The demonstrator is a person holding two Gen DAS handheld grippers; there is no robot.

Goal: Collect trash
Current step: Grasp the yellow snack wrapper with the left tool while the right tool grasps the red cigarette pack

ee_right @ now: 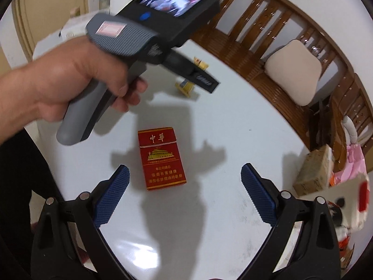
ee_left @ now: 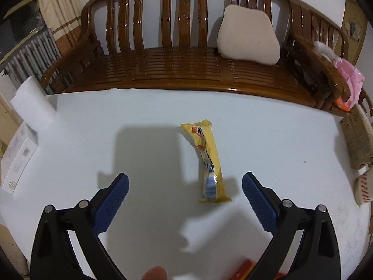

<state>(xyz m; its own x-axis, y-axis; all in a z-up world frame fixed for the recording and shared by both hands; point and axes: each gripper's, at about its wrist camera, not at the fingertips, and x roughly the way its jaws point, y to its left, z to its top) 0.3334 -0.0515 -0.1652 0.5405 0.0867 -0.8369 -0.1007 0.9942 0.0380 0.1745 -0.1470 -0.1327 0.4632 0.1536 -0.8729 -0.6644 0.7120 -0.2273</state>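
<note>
Your left gripper (ee_left: 185, 184): jaws wide apart, hovering over the yellow wrapper (ee_left: 207, 163) on the white table (ee_left: 268, 140). Your right gripper (ee_right: 185, 177): likewise spread, empty, above the red cigarette pack (ee_right: 160, 158). Your left hand (ee_right: 77, 77): wrapped round its handle.

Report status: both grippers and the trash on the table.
Left gripper open over yellow wrapper. Right gripper open over red cigarette pack. Both lie flat on white table, nothing blocking.
</note>
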